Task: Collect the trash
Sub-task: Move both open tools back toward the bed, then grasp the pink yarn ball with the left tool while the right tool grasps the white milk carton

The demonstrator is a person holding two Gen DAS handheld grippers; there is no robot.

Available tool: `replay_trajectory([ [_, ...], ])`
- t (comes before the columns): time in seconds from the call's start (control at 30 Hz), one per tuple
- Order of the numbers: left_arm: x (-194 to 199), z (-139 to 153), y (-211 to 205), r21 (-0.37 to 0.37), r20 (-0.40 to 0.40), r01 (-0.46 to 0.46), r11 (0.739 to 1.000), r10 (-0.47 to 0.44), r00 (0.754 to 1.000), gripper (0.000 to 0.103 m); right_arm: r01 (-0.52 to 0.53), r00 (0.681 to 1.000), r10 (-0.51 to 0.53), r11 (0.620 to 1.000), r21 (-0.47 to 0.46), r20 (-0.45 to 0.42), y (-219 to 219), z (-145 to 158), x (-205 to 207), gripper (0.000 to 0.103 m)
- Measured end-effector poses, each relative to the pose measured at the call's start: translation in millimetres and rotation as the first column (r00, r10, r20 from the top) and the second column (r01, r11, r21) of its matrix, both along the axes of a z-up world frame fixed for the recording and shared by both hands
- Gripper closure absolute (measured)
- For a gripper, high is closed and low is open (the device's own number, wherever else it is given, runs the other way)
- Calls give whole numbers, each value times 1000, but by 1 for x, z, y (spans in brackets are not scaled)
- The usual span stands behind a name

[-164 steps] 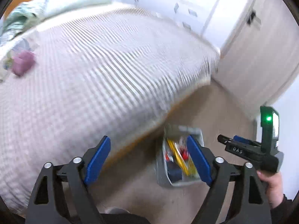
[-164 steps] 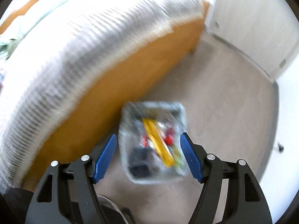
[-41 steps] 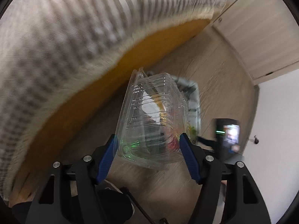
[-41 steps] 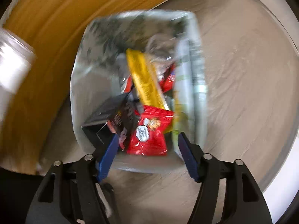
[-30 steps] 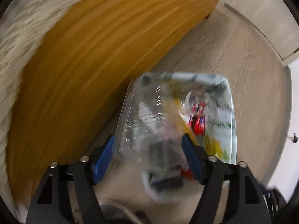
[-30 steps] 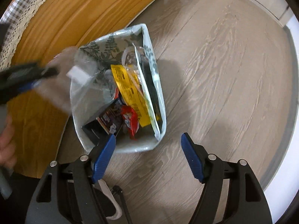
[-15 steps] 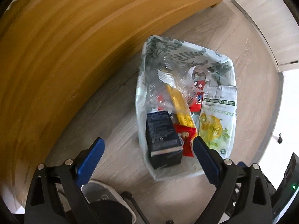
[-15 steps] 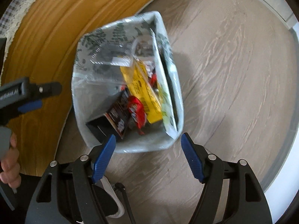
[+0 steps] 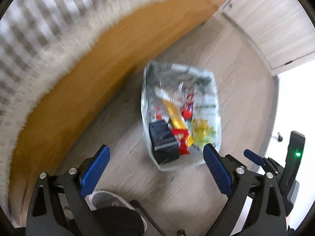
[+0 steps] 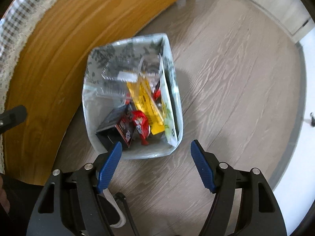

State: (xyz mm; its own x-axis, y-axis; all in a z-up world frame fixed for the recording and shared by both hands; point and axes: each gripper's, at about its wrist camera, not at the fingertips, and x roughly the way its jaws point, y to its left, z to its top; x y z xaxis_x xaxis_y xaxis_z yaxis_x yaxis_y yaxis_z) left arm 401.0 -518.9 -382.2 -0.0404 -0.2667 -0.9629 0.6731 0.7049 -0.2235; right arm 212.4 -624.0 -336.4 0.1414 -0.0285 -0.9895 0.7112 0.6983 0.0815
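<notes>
A pale leaf-patterned bin [image 10: 141,154] stands on the wood floor beside the bed. Inside lie a clear plastic clamshell container [image 10: 114,78], a yellow wrapper [image 10: 145,102], a red packet [image 10: 140,125], a black box [image 10: 112,125] and a green-white pouch [image 10: 167,106]. The left wrist view is blurred and shows the same bin [image 9: 177,166] with the container [image 9: 167,86] in it. My left gripper [image 9: 156,153] hangs above the bin's near end, open and empty. Above the bin's near rim, my right gripper [image 10: 155,145] is open too, with nothing between its pads.
The orange wooden bed frame [image 10: 49,59] with a checked cover [image 10: 17,19] curves along the left. A white shoe [image 9: 106,198] sits at the bottom edge. Pale cabinet doors [image 9: 275,29] stand at the far right, and plank floor [image 10: 236,98] lies right of the bin.
The left gripper let go of the clear container, which now lies in the bin, then opened wide and rose away. The right gripper lifted slightly above the bin.
</notes>
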Motion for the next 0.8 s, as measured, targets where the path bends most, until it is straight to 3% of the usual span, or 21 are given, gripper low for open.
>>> replay_trajectory([
  [0.13,10,55,23,-126,61,-7,992,14,998,11,-28,999,31,995,-92,40,8,42,14,33],
  [0.27,27,115,67,-247,135,-44,968,79,988,11,-72,991,90,981,-180,95,26,85,36,33],
  [0.47,64,172,151,-348,225,-137,927,225,948,8,-186,958,240,937,-296,157,74,144,93,33],
  [0.57,88,183,192,-358,258,-208,910,311,915,8,-223,940,290,922,-316,181,99,161,118,33],
  [0.67,117,189,232,-353,294,-293,889,403,867,8,-270,918,345,906,-325,198,127,173,140,33],
  [0.73,145,198,268,-390,316,-356,849,487,814,8,-306,902,384,892,-332,200,145,177,152,33],
  [0.8,182,203,299,-413,291,-423,806,557,778,8,-335,888,414,881,-335,200,160,182,161,33],
])
